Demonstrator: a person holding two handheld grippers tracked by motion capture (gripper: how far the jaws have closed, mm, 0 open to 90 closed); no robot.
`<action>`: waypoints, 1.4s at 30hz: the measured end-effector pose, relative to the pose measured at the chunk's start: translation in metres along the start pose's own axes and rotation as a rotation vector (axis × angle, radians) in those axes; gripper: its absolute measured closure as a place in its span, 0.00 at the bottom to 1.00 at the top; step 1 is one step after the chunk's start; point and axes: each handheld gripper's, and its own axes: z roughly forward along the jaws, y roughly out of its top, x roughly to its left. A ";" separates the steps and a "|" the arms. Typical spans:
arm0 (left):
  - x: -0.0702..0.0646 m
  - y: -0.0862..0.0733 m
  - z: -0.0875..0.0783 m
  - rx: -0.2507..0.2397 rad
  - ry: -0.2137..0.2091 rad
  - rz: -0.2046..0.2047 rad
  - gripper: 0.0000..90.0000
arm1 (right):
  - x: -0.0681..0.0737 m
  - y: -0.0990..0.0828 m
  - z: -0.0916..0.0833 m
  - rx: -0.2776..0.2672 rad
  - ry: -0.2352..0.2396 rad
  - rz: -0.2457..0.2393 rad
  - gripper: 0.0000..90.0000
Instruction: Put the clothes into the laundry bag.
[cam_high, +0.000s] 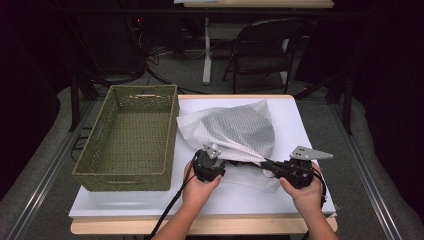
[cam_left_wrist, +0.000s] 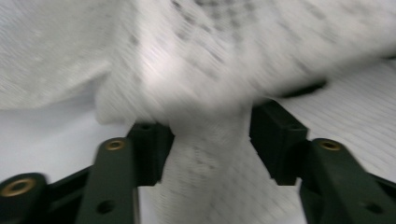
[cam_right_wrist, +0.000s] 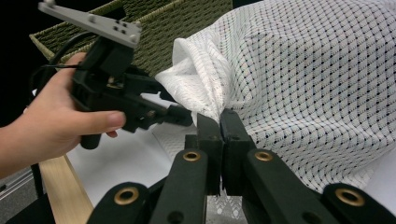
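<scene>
While the table carries the green woven basket on its left, the white mesh bag lies bunched just beside it. Our right tool is clamped on a gathered fold of the bag. Our left tool stands part open with fabric between its jaws, not yet pinched. We should close it squarely on that bunch before lifting evenly.
</scene>
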 end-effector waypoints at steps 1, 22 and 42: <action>0.002 0.000 0.002 0.005 0.011 0.002 0.64 | 0.000 0.000 0.000 0.001 0.001 0.003 0.99; 0.012 -0.017 -0.086 -0.099 -0.163 0.047 1.00 | 0.001 0.002 -0.004 -0.022 -0.005 -0.005 0.99; 0.032 -0.069 -0.110 -0.050 -0.218 0.025 0.99 | 0.014 -0.004 0.001 0.030 0.004 -0.036 0.98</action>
